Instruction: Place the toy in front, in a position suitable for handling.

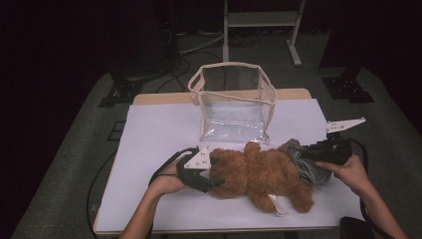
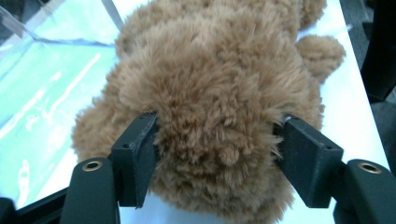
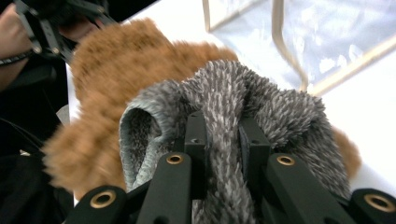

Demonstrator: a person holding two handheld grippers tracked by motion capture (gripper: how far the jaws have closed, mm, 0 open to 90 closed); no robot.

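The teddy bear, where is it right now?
In the high view the teddy bear lies on the white table, just in front of the clear bag, between the left gripper and the grey fuzzy cloth.

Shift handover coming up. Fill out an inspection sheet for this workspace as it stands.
Surface: white table top, bare around the items.
Job's things: brown teddy bear lying on its side; grey fuzzy cloth at its far end; clear bag upright behind, open.
Clutter: nothing seen.
Grippers: left gripper has its jaws around the bear's head, pads against the fur; right gripper pinches a fold of the cloth.
Cables: one trails from each gripper; more lie on the floor behind.
Surroundings: dark room, metal frame beyond the table.
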